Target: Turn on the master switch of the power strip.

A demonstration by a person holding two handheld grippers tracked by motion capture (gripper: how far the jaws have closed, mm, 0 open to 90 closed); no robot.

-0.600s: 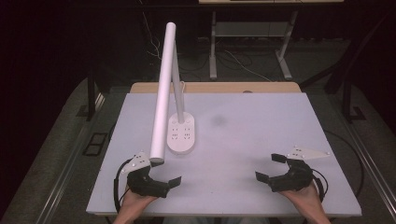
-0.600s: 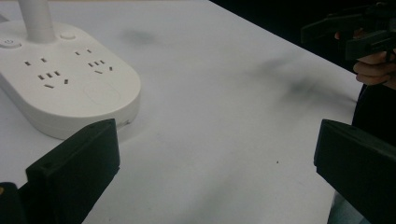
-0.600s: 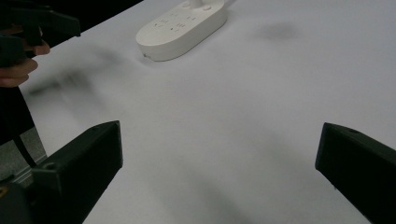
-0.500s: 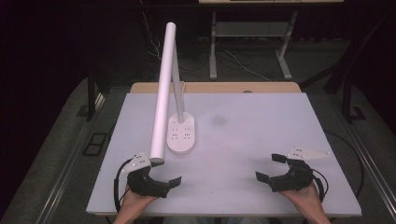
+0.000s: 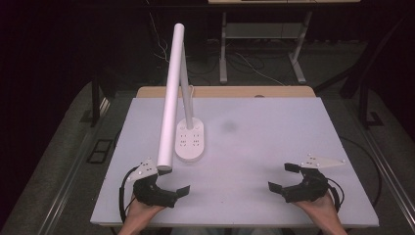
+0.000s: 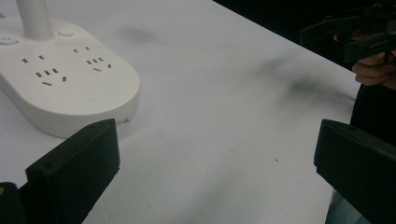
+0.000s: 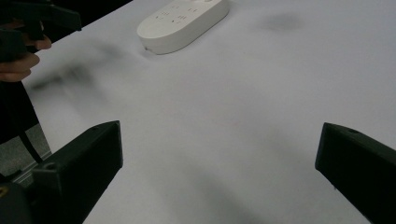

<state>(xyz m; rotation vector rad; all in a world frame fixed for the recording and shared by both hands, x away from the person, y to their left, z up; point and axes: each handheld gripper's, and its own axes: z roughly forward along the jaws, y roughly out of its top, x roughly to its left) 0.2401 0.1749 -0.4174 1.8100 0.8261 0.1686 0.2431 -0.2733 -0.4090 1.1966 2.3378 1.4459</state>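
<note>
- The left gripper [image 5: 170, 188] rests at the near left edge of the white table [image 5: 274, 147], its jaws spread wide with nothing between them.
- The right gripper [image 5: 286, 177] sits at the near right edge, jaws likewise spread and empty; the two point toward each other, well apart.
- The white desk lamp [image 5: 171, 103] stands left of the table's middle; its oval base [image 5: 191, 142] carries rows of sockets.
- The lamp's long tubular head slants down toward the person, its lower end hanging just above the left gripper.
- In the left gripper view, the base [image 6: 65, 84] lies near the left jaw, not touching.
</note>
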